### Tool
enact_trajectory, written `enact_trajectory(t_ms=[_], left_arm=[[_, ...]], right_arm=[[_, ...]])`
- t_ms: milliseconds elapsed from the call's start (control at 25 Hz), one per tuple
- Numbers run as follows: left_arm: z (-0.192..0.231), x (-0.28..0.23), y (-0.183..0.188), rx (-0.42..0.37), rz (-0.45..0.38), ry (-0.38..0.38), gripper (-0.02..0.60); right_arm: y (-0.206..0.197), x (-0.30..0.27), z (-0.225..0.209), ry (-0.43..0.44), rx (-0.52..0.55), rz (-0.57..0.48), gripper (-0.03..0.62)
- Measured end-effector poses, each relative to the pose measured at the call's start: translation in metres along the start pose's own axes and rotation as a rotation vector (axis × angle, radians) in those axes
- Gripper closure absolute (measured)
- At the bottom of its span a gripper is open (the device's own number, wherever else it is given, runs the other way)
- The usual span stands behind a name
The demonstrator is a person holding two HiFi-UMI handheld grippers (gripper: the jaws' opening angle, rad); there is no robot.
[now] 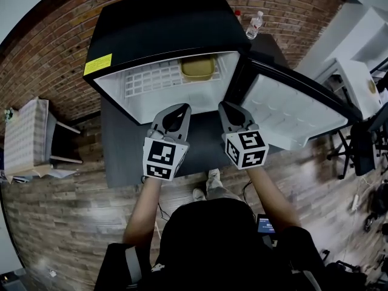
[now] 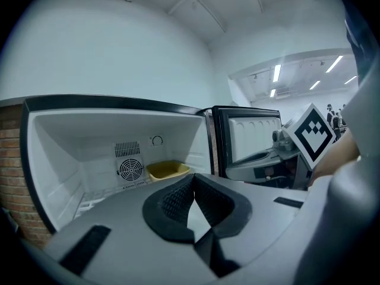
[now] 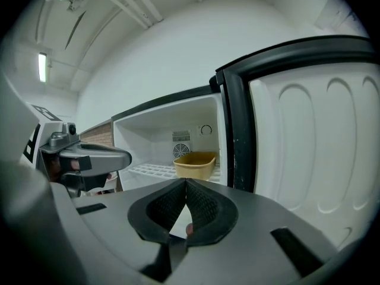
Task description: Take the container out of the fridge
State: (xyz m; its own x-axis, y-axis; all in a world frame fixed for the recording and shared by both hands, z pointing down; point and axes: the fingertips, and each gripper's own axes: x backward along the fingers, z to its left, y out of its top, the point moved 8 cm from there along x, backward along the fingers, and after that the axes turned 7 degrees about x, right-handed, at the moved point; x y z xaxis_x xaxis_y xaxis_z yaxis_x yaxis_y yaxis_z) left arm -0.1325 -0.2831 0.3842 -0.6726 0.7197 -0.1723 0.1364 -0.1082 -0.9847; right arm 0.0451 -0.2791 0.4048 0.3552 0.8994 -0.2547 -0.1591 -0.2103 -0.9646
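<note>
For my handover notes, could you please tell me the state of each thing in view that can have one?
fridge door: open wide.
container: upright on the wire shelf inside, untouched.
left gripper: shut, empty.
right gripper: shut, empty.
bottle: upright.

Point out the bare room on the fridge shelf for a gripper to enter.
The wire shelf lies bare from the fridge's left wall across to the yellow container. Crowded only at the back right, where that container sits.
</note>
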Motion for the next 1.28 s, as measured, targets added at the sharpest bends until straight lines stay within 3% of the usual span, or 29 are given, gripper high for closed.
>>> enact_trajectory(t_ms=[480, 680, 840, 960, 1160, 1280], left_arm=[[0.017, -0.054, 0.006, -0.096, 0.087, -0.011, 0.566], [0.022, -0.073, 0.016, -0.180, 0.105, -0.035, 0.565], [0.026, -0.086, 0.012, -0.193, 0.139, -0.041, 0.565], [0.026, -0.097, 0.012, -0.263, 0.169, -0.060, 0.558], [0.020, -0.113, 0.010, -0.377, 0.223, -0.134, 0.474], [0.019, -0.121, 0.010, -0.469, 0.266, -0.159, 0.455]], right_arm=[[-0.015, -0.021, -0.012, 0.059, -0.004, 0.045, 0.554], [-0.023, -0.028, -0.017, 0.079, -0.018, 0.062, 0.554], [-0.025, -0.032, -0.021, 0.089, -0.024, 0.069, 0.554], [-0.025, -0.034, -0.026, 0.091, -0.027, 0.068, 0.554], [-0.028, -0.034, -0.035, 0.092, -0.037, 0.076, 0.554], [-0.030, -0.034, -0.038, 0.092, -0.040, 0.080, 0.554]])
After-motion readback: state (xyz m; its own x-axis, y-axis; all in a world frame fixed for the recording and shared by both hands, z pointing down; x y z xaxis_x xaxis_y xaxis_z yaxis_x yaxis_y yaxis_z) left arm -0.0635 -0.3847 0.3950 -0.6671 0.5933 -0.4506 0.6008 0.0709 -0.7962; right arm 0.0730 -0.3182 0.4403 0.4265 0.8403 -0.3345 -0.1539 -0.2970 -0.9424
